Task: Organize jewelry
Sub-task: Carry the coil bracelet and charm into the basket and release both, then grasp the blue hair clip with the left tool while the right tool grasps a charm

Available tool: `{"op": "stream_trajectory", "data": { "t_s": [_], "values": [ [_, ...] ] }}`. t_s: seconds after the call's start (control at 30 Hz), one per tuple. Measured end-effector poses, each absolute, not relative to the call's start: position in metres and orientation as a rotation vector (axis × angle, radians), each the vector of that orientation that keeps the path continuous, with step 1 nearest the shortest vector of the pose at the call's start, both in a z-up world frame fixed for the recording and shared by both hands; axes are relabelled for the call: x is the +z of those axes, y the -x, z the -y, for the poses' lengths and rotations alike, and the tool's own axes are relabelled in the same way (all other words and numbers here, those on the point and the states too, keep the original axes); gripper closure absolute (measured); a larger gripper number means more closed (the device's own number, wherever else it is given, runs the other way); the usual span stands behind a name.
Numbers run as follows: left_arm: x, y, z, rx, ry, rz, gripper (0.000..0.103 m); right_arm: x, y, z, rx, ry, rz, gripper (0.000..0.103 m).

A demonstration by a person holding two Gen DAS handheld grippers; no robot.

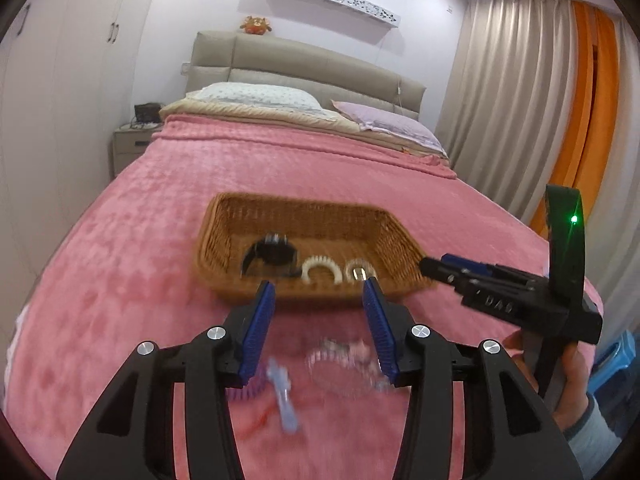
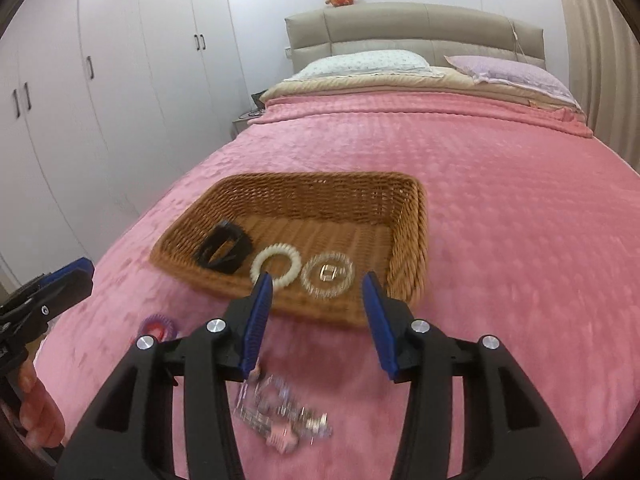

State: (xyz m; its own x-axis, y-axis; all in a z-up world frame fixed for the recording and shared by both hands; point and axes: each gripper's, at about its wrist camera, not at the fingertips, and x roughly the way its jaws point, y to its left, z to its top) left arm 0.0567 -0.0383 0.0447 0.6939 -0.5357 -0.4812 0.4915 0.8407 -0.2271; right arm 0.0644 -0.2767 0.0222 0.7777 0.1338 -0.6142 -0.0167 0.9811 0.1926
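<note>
Pink bedspread [image 2: 500, 208], pillows [image 2: 372, 62], white wardrobe [image 2: 120, 60]

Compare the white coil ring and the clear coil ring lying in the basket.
The white coil ring is opaque cream; the clear coil ring is see-through. The white coil ring's middle shows only wicker; the clear coil ring has a small metallic piece inside. Both lie flat, side by side, near the front wall of the wicker basket.

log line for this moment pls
left hand-held gripper open, empty | right hand-held gripper open, empty | basket holds three pieces | loose jewelry on blanket
</note>
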Motion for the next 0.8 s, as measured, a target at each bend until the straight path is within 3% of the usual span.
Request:
{"op": "stream_trajectory", "data": {
  "t_s": [0.37,0.8],
  "values": [
    [-0.020,-0.047,0.026,-0.511,0.084,-0.745,0.058,-0.015,-0.025,0.259,0.114,-0.153,-0.738,0.059],
    [-0.048,-0.059,0.029,-0.500,0.079,-0.827,0.060,-0.050,-0.039,0.261,0.179,-0.185,-0.869,0.063]
  ]
}}
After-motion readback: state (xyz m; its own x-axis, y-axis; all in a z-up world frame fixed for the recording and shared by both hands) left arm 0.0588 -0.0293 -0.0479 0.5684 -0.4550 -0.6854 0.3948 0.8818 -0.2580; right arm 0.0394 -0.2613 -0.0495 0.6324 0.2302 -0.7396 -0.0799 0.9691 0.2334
